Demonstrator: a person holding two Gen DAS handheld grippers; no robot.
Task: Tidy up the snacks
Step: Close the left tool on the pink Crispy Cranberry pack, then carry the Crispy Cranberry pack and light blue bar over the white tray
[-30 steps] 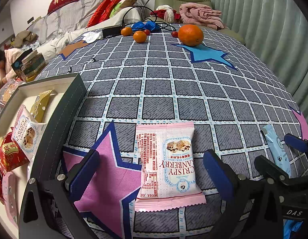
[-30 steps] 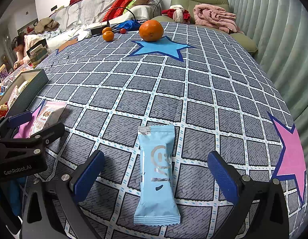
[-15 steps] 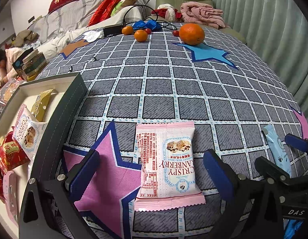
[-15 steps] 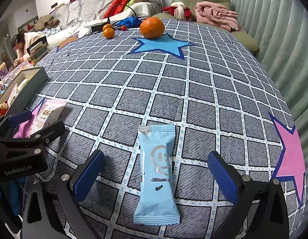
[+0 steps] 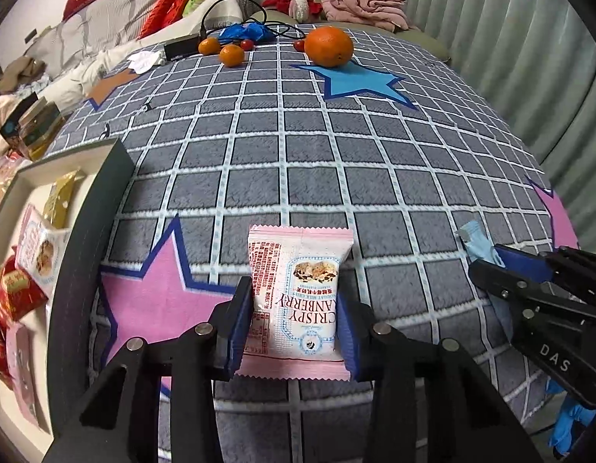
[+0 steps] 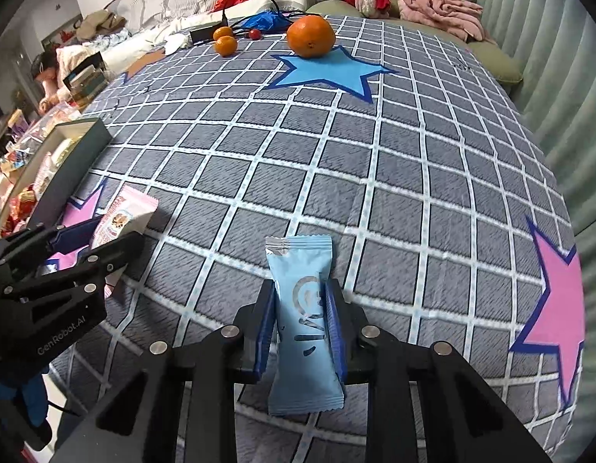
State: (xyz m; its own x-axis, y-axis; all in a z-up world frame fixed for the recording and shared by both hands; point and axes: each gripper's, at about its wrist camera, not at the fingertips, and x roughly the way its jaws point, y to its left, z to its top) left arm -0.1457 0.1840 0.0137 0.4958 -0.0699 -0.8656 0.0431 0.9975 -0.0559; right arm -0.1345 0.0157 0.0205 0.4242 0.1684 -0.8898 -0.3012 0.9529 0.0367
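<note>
Left wrist view: the left gripper (image 5: 296,326) pinches a pink cranberry snack packet (image 5: 298,301) above the checked blanket (image 5: 336,162), beside the snack box (image 5: 89,250).

Right wrist view: the right gripper (image 6: 301,326) clamps a blue snack bar (image 6: 303,324) above the same blanket.

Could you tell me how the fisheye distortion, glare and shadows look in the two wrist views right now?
Left wrist view: grid lines of the blanket bow outward, corners vignette black, and the pink snack packet between the left gripper is sharp. Right wrist view: same bowing, slight glare on the blue snack packet in the right gripper, soft shadow beside it.
</note>
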